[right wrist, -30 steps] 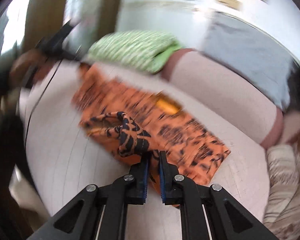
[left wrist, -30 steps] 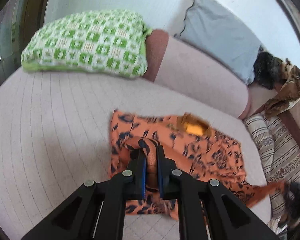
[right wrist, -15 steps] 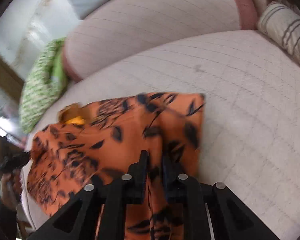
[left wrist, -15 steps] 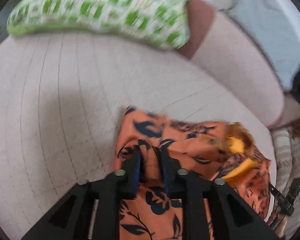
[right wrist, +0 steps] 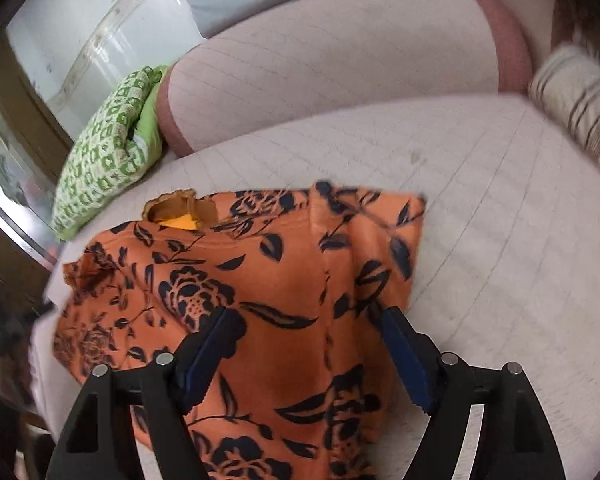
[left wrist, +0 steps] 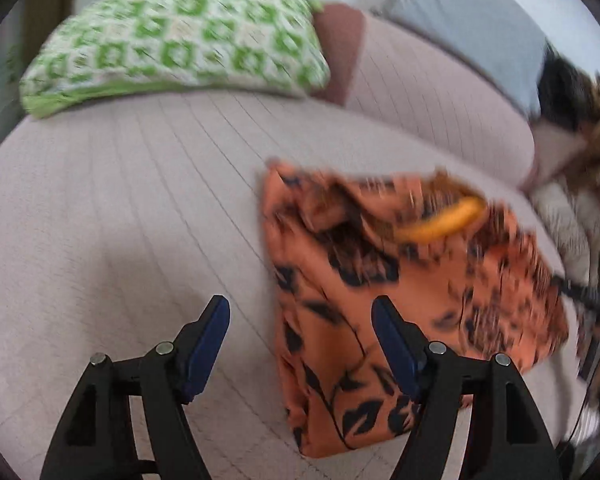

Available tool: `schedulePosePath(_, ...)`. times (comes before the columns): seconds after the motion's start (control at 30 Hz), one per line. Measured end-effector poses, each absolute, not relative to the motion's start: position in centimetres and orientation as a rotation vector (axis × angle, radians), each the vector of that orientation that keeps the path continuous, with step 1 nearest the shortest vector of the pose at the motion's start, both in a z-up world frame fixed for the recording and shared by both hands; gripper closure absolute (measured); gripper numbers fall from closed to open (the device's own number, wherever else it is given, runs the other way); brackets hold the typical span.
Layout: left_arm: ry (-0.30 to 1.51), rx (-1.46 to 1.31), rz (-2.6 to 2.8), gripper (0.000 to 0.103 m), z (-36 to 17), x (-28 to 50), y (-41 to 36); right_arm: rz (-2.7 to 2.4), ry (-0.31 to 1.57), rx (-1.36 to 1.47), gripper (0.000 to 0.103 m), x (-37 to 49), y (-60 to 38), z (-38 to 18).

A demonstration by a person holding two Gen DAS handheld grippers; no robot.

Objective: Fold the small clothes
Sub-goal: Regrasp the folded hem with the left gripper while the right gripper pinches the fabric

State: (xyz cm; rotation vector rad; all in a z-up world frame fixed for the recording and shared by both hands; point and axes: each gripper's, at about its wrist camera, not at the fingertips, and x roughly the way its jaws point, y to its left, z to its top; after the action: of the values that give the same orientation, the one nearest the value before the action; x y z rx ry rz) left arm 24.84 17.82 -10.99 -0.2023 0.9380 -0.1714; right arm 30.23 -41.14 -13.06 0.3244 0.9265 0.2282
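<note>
Garment: the orange flowered garment (left wrist: 400, 304) lies doubled over on the pale sofa seat (left wrist: 112, 208), its long axis running away from the cameras toward the backrest.
Left gripper (left wrist: 300, 344): spread wide, holding nothing; the garment's left edge lies between its fingers, most of the cloth off to its right.
Right gripper (right wrist: 312, 352): spread wide and empty, directly over the cloth, so likely the nearer one for a next fold.
Surroundings: a green checked cushion (left wrist: 180, 36) sits well apart at the back; striped cloth (right wrist: 580, 108) lies at the seat's right end; neither blocks the way.
</note>
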Motion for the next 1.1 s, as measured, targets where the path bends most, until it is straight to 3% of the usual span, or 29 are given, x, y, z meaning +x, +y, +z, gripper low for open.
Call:
schedulePosePath(0.1, 1.013, -0.17, -0.168, 0.03, -13.3, 26.5, 16.5, 0.232, 0.968, 0.364, 0.023, 30.7, -40.9, -14.6)
schedulePosePath(0.13, 0.988, -0.143, -0.142, 0.034, -13.3, 26.5, 16.1, 0.229, 0.963, 0.372, 0.022, 30.9, -40.7, -14.7)
schedulePosePath(0.17, 0.973, -0.11, -0.142, 0.07, -13.1, 27.0, 15.6, 0.238, 0.958, 0.366, 0.023, 31.2, -40.2, -14.6)
schedulePosePath(0.2, 0.98, -0.086, -0.158, 0.08, -13.1, 27.3, 15.0, 0.241, 0.958, 0.345, 0.028, 31.4, -39.7, -14.6)
schedulePosePath(0.27, 0.995, -0.096, -0.118, 0.085, -13.1, 28.2, 14.4, 0.203, 0.998, 0.311, 0.046, 32.0, -39.3, -15.0)
schedulePosePath(0.33, 1.01, -0.1, -0.089, 0.088, -12.8, 28.9, 13.9, 0.215, 1.008, 0.391, 0.087, 32.3, -40.3, -14.9)
schedulePosePath(0.4, 1.012, -0.125, -0.077, 0.09, -11.9, 28.8, 13.9, 0.217, 0.997, 0.399, 0.089, 31.7, -40.6, -13.8)
schedulePosePath(0.7, 0.849, -0.166, -0.138, 0.09, -2.8, 20.2, 13.4, 0.264, 0.883, 0.391, 0.09, 24.2, -39.9, -6.2)
schedulePosePath(0.87, 0.952, -0.229, -0.145, 0.086, -5.6, 14.6, 14.8, 0.269, 0.959, 0.518, 0.088, 17.8, -42.0, -9.1)
schedulePosePath(0.93, 1.077, -0.223, -0.119, 0.082, -10.5, 13.8, 15.3, 0.245, 1.039, 0.473, 0.074, 16.5, -42.3, -12.9)
schedulePosePath(1.0, 1.108, -0.227, -0.098, 0.069, -12.3, 13.3, 16.1, 0.149, 1.107, 0.444, 0.055, 15.6, -43.0, -15.6)
schedulePosePath(1.1, 1.022, -0.271, -0.068, 0.064, -9.4, 12.9, 17.9, 0.14, 1.002, 0.413, 0.043, 14.4, -43.8, -13.6)
